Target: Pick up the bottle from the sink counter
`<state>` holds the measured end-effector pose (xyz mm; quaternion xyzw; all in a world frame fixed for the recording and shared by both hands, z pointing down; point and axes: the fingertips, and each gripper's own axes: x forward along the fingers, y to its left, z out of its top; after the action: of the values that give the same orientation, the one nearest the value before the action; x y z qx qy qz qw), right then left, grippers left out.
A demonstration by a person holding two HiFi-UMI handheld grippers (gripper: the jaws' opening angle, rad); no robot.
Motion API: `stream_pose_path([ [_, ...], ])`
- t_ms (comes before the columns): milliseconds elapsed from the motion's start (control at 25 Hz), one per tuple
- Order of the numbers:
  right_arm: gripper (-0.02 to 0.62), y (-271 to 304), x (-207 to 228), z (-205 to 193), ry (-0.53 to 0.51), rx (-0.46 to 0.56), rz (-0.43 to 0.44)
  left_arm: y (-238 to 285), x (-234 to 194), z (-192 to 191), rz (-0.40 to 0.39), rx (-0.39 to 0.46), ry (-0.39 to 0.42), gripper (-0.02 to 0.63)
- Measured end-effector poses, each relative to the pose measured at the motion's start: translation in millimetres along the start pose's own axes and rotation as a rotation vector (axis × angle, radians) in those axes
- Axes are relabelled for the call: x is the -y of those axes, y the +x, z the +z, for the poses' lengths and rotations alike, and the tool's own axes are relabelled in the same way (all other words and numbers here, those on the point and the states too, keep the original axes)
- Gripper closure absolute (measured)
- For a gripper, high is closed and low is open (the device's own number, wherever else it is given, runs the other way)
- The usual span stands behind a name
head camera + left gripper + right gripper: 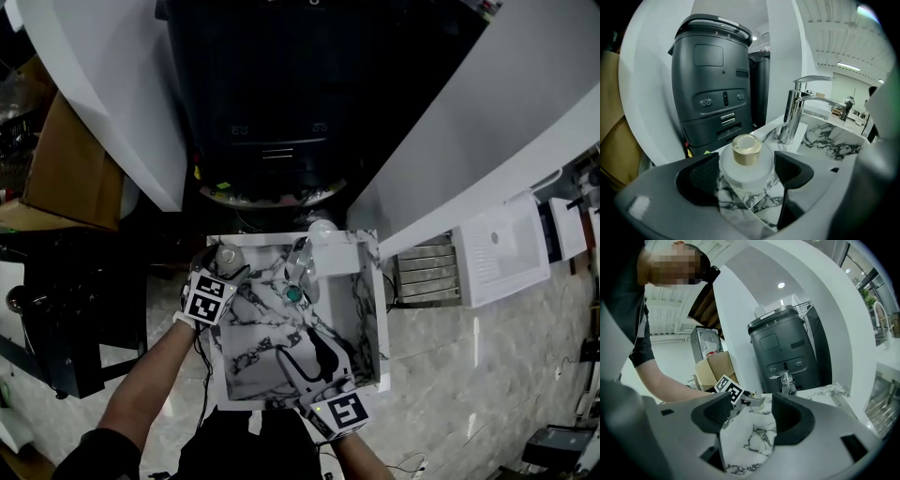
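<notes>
Jaws of the left gripper [744,177] stand wide apart around a squat frosted-glass bottle with a round gold cap [746,159], their pads just beside its sides; contact cannot be told. It stands upright on the white black-veined marble sink counter [829,140], near the chrome tap [791,112]. Farther from that tap, the right gripper [749,416] gapes empty.

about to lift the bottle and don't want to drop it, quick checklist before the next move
1. Bottle centred between the left tongs: ok.
2. Pads pressing the glass on both sides: cannot tell.
3. Bottle upright, gold cap on: ok.
4. Faucet clear of a straight lift: ok, it stands apart, behind and to the right.
5. Right tongs open, empty, out of the way: ok.
</notes>
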<state>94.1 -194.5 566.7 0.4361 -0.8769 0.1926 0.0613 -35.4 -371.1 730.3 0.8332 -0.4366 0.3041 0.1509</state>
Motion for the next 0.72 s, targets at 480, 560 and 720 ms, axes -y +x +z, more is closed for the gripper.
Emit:
stream_pose_path([
  [480, 0.348, -21, 11, 1, 0.032, 0.014, -0.054, 2, 2, -1, 0.010, -0.037, 0.026, 0.268],
  [560, 0.348, -23, 9, 1, 0.026, 0.018, -0.056, 0, 4, -2, 0.006, -0.034, 0.034, 0.269],
  [720, 0.348, -30, 8, -1, 0.037, 0.018, -0.063, -10, 11, -6, -0.025, -0.005, 0.053, 0.270],
])
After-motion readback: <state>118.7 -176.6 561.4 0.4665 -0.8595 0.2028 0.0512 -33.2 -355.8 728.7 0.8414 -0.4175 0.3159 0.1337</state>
